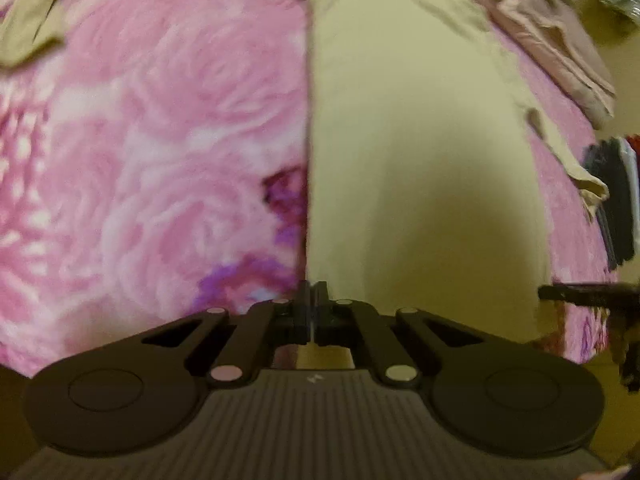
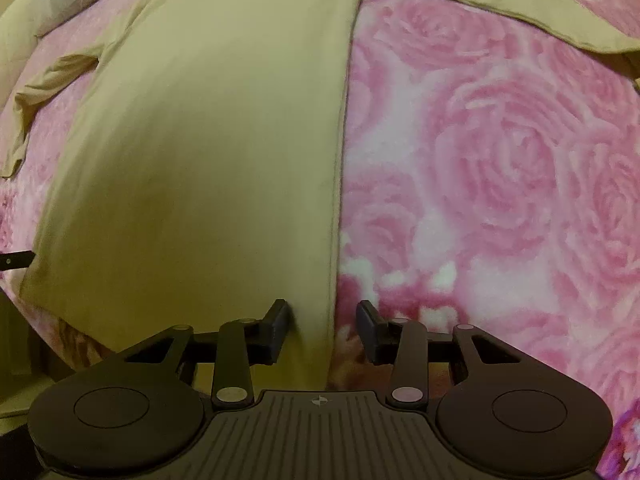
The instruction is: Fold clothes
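As we looked down through the left wrist camera, the yellow shirt [image 1: 420,152] lay flat on the pink rose blanket [image 1: 140,140], and our left gripper [image 1: 312,304] sat at the shirt's near left corner. Its tongs were pinched tight together. A thin bit of the shirt's edge may have been caught between them, but we could not tell for sure. On the far right side of the shirt lay a crumpled pink cloth [image 1: 532,28], and one sleeve [image 1: 576,172] stuck out to the right. The tip of the other tool [image 1: 580,294] poked in near the shirt's right corner.

In the right wrist camera, the yellow shirt [image 2: 208,152] filled the left half, and the pink rose blanket [image 2: 500,168] the right half. Our right gripper [image 2: 324,320] stood over the shirt's near right edge. Its tongs were partly apart, one over the shirt and one over the blanket, with the edge between them, not yet squeezed. Only this view showed the second sleeve [image 2: 520,4] reaching far right.

We thought the folding had hardly begun. The shirt was spread out and smooth, but both sleeves were not yet tucked in.
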`<state>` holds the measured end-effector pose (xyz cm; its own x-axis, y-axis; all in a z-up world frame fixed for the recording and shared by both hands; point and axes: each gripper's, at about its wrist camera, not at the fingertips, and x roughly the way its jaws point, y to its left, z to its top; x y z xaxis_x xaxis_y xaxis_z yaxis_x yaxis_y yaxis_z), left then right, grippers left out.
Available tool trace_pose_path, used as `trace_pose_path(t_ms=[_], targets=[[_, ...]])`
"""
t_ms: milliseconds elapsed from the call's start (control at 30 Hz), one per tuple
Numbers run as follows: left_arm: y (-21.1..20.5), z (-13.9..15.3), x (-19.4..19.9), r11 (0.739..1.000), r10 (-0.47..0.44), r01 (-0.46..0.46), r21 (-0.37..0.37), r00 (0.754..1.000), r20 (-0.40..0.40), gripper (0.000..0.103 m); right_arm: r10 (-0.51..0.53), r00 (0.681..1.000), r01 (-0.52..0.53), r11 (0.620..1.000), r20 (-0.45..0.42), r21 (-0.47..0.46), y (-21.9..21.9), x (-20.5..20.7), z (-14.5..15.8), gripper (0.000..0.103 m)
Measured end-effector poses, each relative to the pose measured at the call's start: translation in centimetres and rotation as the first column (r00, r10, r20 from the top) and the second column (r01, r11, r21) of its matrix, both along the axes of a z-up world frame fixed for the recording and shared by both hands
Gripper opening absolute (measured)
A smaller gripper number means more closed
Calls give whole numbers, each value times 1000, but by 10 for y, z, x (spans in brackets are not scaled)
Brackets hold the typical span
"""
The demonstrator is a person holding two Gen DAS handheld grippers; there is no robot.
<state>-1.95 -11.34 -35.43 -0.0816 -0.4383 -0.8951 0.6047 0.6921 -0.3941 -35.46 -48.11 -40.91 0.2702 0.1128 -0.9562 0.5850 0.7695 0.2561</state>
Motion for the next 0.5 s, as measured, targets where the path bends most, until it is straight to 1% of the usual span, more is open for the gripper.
trace_pose_path(t_ms=[33, 67, 100, 133, 167, 200, 233, 267, 300, 333, 400, 433, 500], targets=[[6, 1, 2, 999, 36, -36, -12, 999, -13, 0, -16, 1000, 16, 1000, 3, 18, -3, 0, 1, 43], [14, 0, 6, 996, 92, -93, -18, 995, -36, 6, -40, 999, 39, 998, 14, 44, -7, -3, 0, 53], [20, -4, 9, 989, 142, -144, -23, 987, -75, 12, -63, 998, 61, 995, 27, 72, -9, -5, 0, 64], [25, -10, 11, 981, 184, -189, -29, 975, -124, 22, -80, 996, 76, 992, 40, 98, -9, -8, 0, 64], [29, -15, 12, 972, 226, -235, -32, 959, -174, 22, -78, 996, 73, 992, 39, 102, -6, -8, 0, 64], [29, -21, 12, 970, 231, -242, -35, 952, -203, 21, -50, 998, 47, 995, 27, 92, 0, -7, 0, 58], [23, -22, 7, 979, 194, -203, -33, 964, -183, 3, -11, 1000, 10, 997, 11, 73, 6, -6, 0, 47], [17, -20, 1, 988, 144, -149, -25, 980, -139, 0, 13, 1000, -13, 998, -4, 58, 10, -7, 0, 23], [10, -19, -5, 995, 94, -95, -14, 991, -94, 0, 37, 999, -37, 998, -18, 43, 13, -7, 1, 10], [10, -16, -7, 996, 86, -87, -12, 994, -61, 0, 43, 999, -42, 998, -29, 36, 13, -8, 2, 3], [21, -9, -7, 989, 144, -145, -18, 989, -23, 1, -7, 999, 9, 999, -32, 54, 7, -17, 5, 4], [26, -10, -8, 989, 150, -150, 8, 989, -18, 3, -13, 999, 15, 998, -35, 60, 8, -22, 6, 4], [32, -16, -13, 990, 113, -111, 91, 994, -9, 9, -30, 998, 35, 995, -51, 89, 4, -27, 4, 4]])
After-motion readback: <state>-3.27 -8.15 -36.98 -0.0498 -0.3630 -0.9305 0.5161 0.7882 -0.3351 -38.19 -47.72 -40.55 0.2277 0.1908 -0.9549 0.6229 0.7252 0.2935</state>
